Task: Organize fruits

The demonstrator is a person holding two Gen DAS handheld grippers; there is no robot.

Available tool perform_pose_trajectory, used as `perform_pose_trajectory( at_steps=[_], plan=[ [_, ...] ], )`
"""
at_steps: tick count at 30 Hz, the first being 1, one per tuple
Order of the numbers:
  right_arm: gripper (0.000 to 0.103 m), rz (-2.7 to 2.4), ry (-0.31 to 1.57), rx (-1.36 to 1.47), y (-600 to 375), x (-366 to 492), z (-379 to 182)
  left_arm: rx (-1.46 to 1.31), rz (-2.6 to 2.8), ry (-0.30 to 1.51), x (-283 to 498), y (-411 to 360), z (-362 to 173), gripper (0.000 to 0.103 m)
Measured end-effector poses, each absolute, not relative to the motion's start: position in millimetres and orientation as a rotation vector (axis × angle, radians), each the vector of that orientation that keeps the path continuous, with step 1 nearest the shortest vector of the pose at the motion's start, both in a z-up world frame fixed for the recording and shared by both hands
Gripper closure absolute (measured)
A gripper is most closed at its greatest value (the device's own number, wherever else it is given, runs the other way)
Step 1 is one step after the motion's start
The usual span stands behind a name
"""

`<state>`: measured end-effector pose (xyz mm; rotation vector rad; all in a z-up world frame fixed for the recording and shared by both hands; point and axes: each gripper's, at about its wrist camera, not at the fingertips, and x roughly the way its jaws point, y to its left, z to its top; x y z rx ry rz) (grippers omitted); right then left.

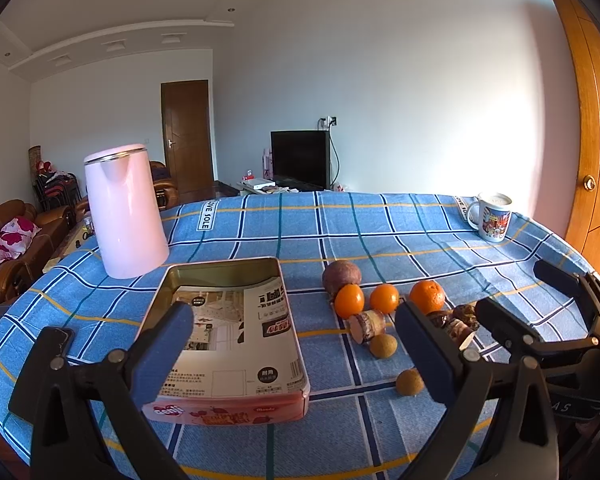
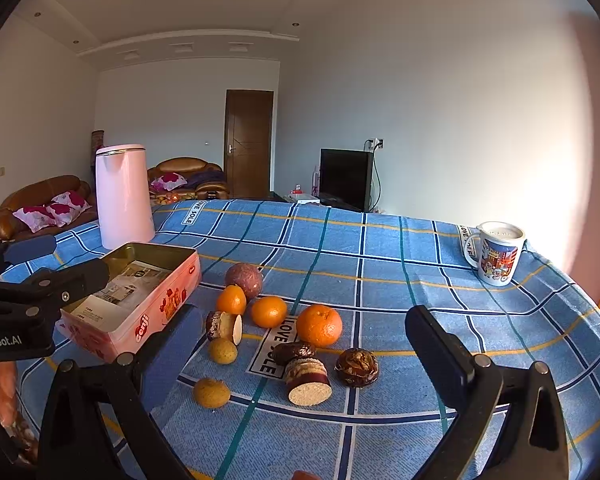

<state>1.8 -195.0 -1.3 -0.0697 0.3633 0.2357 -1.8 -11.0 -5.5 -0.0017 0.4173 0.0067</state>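
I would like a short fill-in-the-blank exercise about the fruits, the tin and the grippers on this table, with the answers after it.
1. The number of oranges on the tablecloth is ____.
2. The tin holds only printed ____, no fruit.
3. The jaws of the left gripper and the right gripper are both ____.
4. The mug stands on the far ____ side of the table.

Answers: three; paper; open; right
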Motion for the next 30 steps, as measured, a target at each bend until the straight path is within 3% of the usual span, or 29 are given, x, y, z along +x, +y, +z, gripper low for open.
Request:
perform_pose_trajectory(
  at_steps=[30],
  plan=[
    [0.001,0.245,0.380,-0.073,-194.6,4.8,-4.1,-0.002,-0.004,0.428,-1.5,-14.1,-7.6,0.000]
  ],
)
